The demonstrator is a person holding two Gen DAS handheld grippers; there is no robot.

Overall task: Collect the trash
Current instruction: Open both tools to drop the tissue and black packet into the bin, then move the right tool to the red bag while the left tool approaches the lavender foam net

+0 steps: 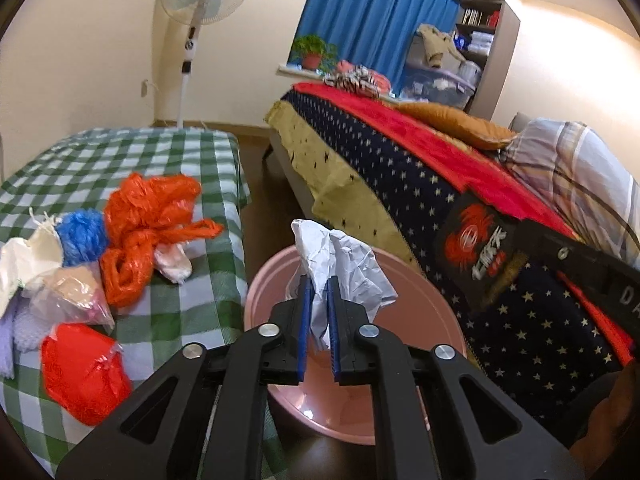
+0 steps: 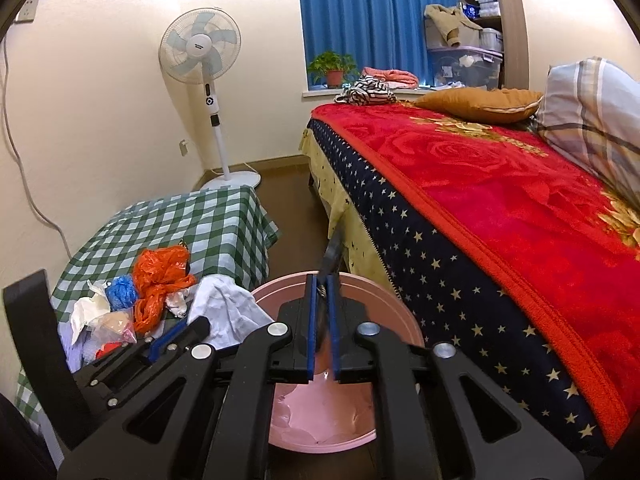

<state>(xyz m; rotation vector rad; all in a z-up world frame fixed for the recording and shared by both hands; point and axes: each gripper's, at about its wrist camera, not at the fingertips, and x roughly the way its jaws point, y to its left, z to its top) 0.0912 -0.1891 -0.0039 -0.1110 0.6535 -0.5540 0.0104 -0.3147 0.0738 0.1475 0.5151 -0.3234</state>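
The left gripper (image 1: 318, 280) is reaching forward and angling down over the pink basin (image 1: 424, 292), which is sitting on the dark floor between the checked table (image 1: 160, 160) at nine o'clock and the bed (image 1: 400, 152) at two o'clock. Its blue-padded jaws are standing a little apart with a crumpled sheet of white paper (image 1: 344, 264) between them; the paper is rising past the fingertips toward twelve o'clock and hanging above the basin's bowl. Whether the pads are pressing on the paper cannot be told for certain, though it is filling the gap between them.

In the right wrist view, the right gripper (image 2: 323, 280) is also pointing forward and down over the basin (image 2: 392, 300), its jaws nearly pressed together and pinching a dark snack wrapper (image 2: 334, 254) that is sticking up toward twelve o'clock above the basin's far rim. The left gripper (image 2: 202, 326) is showing at nine o'clock of it, with the white paper (image 2: 224, 308) at its tip.

On the table, toward nine o'clock of the basin, the remaining trash is lying in a heap: an orange plastic bag (image 1: 148, 216), a blue wad (image 1: 82, 236), a red bag (image 1: 84, 372), a clear bag (image 1: 68, 296) and white scraps (image 1: 24, 264).
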